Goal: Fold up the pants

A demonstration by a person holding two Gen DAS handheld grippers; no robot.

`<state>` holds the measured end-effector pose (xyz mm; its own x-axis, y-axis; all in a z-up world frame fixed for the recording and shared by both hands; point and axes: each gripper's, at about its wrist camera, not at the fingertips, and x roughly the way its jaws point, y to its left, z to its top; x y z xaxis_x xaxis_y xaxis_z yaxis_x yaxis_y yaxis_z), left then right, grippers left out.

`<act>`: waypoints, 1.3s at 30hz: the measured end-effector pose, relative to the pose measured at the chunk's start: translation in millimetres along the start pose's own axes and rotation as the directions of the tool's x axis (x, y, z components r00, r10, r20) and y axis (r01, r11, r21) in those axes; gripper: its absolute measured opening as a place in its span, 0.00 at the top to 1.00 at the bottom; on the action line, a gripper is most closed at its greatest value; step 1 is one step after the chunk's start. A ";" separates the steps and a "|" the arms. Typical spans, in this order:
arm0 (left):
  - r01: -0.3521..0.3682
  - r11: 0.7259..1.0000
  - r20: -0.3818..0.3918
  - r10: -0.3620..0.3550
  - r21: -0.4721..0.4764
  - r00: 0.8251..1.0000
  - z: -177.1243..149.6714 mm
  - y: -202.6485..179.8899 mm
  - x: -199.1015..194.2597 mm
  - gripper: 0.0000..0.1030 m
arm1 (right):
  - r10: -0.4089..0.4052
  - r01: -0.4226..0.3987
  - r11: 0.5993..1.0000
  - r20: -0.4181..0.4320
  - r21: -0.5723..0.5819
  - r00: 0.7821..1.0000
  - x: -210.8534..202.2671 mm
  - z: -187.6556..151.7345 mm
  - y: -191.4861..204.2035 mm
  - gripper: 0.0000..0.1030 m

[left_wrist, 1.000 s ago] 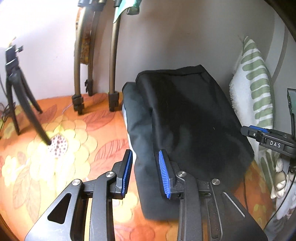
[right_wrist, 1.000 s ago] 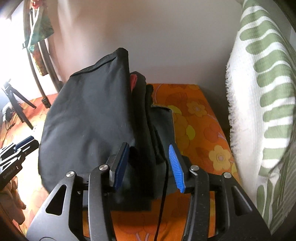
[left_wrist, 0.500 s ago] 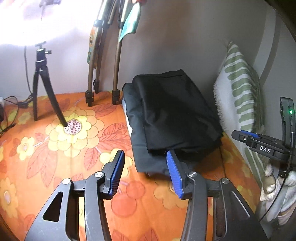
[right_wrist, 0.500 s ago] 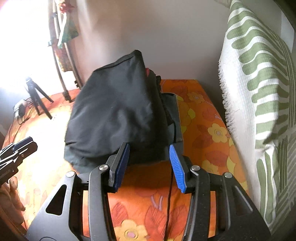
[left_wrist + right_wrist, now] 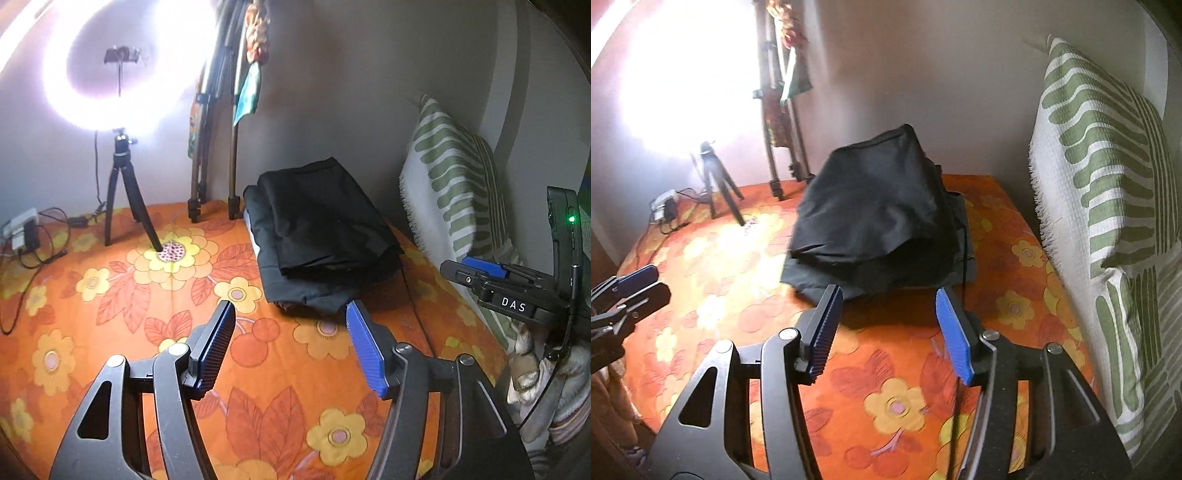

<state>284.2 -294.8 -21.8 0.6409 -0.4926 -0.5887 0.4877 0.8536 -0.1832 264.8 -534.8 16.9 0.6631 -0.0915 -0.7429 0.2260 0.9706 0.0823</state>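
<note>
Left wrist view: your left gripper (image 5: pixel 290 347) hangs over the orange flowered bedspread (image 5: pixel 110 295) with its jaws apart and nothing between them; they have just been opening. The folded black pants (image 5: pixel 325 229) lie beyond the blue pads (image 5: pixel 364 350), ahead of the fingertips and slightly to the right, clear of both pads and touching neither. The stack rests flat on the bedspread near the wall, with a smaller folded layer lying on a wider dark one. To its left stand a small black tripod (image 5: pixel 123 199) under a glaring ring light (image 5: pixel 122 62) and the feet of a taller stand (image 5: pixel 232 177). To its right a green-and-white striped pillow (image 5: pixel 450 192) leans on the wall. Your right gripper (image 5: pixel 487 271) enters at the right edge of this view, well apart from the pants.

Right wrist view: your right gripper (image 5: pixel 888 332) also has its jaws apart and empty; they too have just been opening. The pants (image 5: pixel 879 218) sit ahead of the fingertips, roughly centred on the gap, with a strip of bare bedspread (image 5: pixel 894 369) separating the near hem from the pads. A thin dark cord (image 5: pixel 964 258) runs across the right side of the stack. The pillow (image 5: pixel 1108 184) fills the right side. Your left gripper (image 5: pixel 631 284) shows at the left edge.
</note>
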 end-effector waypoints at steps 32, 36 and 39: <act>-0.073 0.993 0.033 0.070 0.096 0.997 -56.1 -13.5 -67.3 0.22 | -0.106 0.113 0.993 0.213 -0.023 0.971 -86.6 -78.3 57.0 0.04; -0.089 0.992 0.035 0.086 0.085 0.996 -57.8 -7.5 -71.7 0.22 | -0.112 0.122 0.992 0.241 -0.028 0.964 -90.6 -78.2 61.7 0.00; -0.116 0.990 0.044 0.113 0.075 0.993 -58.1 -2.9 -73.2 0.22 | -0.106 0.118 0.992 0.256 -0.032 0.961 -92.0 -76.1 64.6 0.00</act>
<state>201.4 -251.4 -23.9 0.7169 -0.4003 -0.5708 0.4534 0.8897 -0.0545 164.1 -446.8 39.9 0.7959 -0.2477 -0.5525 0.2798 0.9597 -0.0273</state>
